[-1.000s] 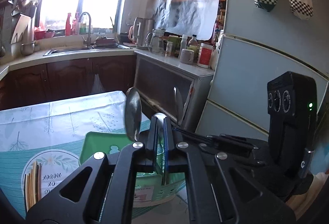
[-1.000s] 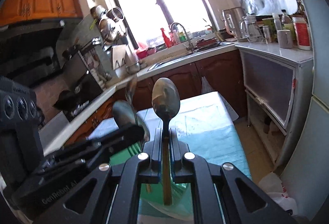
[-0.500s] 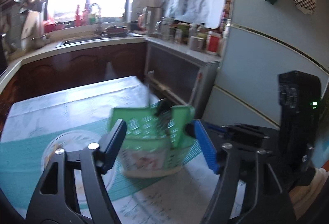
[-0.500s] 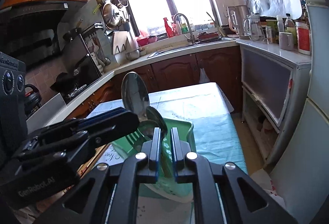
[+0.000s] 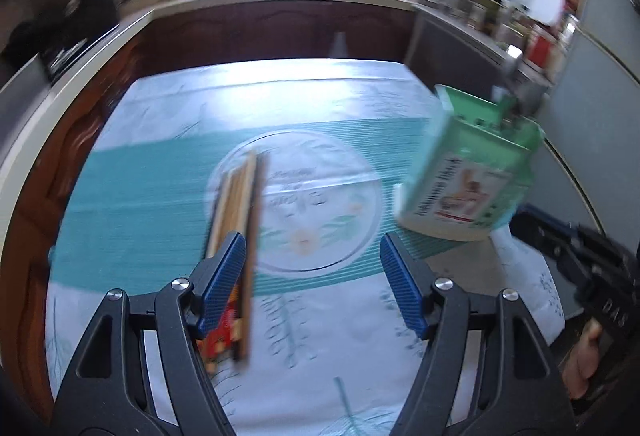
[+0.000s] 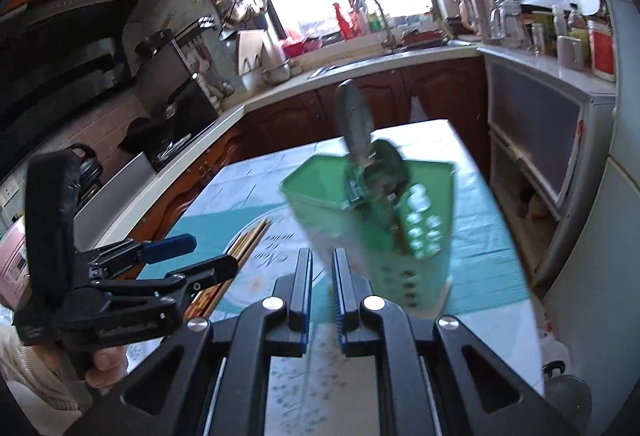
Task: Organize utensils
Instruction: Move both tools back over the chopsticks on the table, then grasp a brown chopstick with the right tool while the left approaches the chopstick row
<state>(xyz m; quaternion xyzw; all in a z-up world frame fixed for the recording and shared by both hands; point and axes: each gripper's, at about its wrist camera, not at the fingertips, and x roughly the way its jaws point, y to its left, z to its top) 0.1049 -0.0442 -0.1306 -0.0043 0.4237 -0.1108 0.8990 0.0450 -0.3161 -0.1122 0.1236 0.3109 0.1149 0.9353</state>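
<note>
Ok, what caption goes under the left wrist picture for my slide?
Open left tongs hover over the chopsticks on the table, green utensil holder to the right.

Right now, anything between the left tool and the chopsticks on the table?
Nothing visible. The open left tool hangs just over the bundle of wooden chopsticks lying on the teal patterned tablecloth. The green plastic utensil holder stands well off to the right.

Label on green utensil holder and script on desk cloth: blurred, not readable.
</note>
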